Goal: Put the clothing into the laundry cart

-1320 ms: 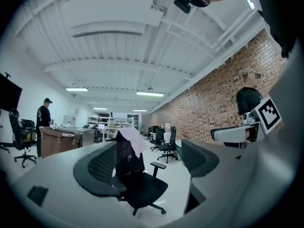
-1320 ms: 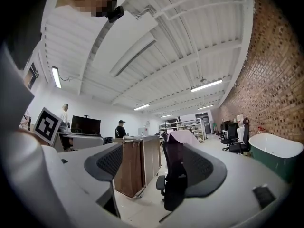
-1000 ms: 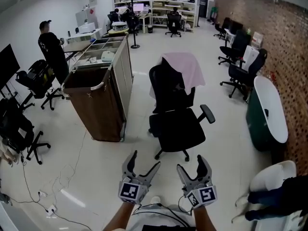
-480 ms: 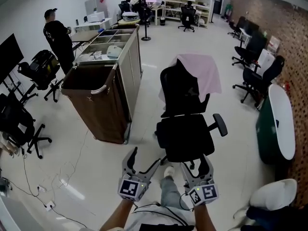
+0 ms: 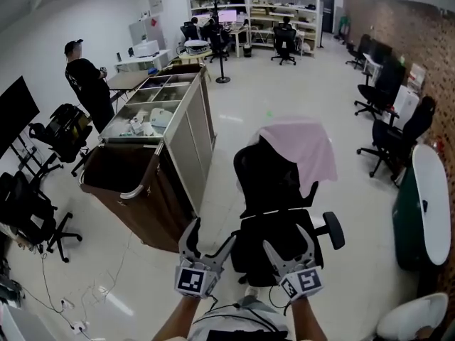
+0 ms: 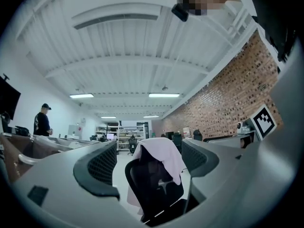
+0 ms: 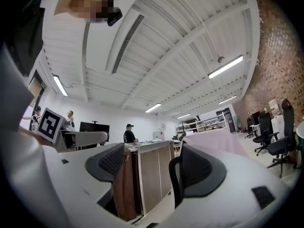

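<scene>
Pink cloth (image 5: 304, 151) draping over black office chair (image 5: 274, 190), centre frame.
I'm holding left tool (image 5: 212, 234) and right tool (image 5: 286, 239) spread, empty.

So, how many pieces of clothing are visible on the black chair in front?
1: a pink garment draped over the backrest of the black chair. Others may be hidden behind it.

An open-plan office: rolling chairs (image 5: 384, 84), a monitor (image 5: 15, 116), back shelving (image 5: 259, 9), brick wall (image 5: 419, 34).

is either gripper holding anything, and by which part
Nothing is held: the left gripper and right gripper are open and empty; the pink garment hangs on the chair.
</scene>
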Demonstrator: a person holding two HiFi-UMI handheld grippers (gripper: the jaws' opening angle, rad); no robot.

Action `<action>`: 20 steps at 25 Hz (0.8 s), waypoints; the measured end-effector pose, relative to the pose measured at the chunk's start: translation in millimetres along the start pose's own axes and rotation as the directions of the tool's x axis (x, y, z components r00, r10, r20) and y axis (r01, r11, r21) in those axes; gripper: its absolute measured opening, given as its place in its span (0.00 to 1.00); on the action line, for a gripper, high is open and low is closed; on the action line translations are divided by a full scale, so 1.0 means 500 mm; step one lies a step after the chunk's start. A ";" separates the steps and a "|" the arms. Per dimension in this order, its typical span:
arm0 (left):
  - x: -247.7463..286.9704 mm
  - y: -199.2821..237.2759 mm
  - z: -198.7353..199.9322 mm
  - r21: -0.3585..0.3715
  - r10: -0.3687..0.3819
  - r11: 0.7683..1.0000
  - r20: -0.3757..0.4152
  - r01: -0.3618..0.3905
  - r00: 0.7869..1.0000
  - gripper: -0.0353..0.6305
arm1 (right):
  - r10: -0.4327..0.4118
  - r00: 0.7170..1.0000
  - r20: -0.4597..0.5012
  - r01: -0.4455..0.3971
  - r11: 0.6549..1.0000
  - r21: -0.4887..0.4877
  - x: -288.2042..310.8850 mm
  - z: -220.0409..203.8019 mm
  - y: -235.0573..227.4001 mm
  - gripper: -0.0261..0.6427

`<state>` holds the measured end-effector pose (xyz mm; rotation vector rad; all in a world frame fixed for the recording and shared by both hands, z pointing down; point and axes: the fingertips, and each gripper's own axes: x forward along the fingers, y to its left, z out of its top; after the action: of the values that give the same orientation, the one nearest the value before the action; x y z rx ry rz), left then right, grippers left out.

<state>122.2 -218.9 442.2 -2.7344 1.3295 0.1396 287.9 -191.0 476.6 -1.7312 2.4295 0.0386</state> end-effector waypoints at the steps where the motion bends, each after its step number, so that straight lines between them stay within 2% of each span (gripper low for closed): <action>1: 0.027 0.004 0.008 -0.007 -0.003 1.000 0.002 0.003 1.000 0.66 | 0.007 1.000 0.008 -0.007 1.000 -0.009 0.026 0.009 -0.018 0.64; 10: 0.179 0.074 -0.029 -0.031 -0.009 0.999 -0.014 0.009 1.000 0.66 | -0.007 0.999 -0.033 0.006 1.000 -0.024 0.169 -0.029 -0.117 0.64; 13: 0.216 0.098 -0.058 -0.018 -0.053 0.998 -0.027 0.052 0.998 0.66 | -0.074 0.996 -0.043 0.072 0.996 -0.055 0.190 -0.044 -0.144 0.64; 16: 0.244 0.095 -0.055 -0.022 -0.107 0.994 -0.037 0.106 0.994 0.66 | -0.171 0.981 -0.094 0.154 0.975 -0.161 0.214 -0.071 -0.189 0.64; 20: 0.261 0.122 -0.051 -0.038 -0.121 0.992 -0.042 0.120 0.992 0.66 | -0.249 0.957 -0.150 0.205 0.944 -0.260 0.298 -0.083 -0.261 0.64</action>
<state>155.5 -361.4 448.2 -2.8543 1.1786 0.0941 358.4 -378.6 505.2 -2.2041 2.4119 0.1636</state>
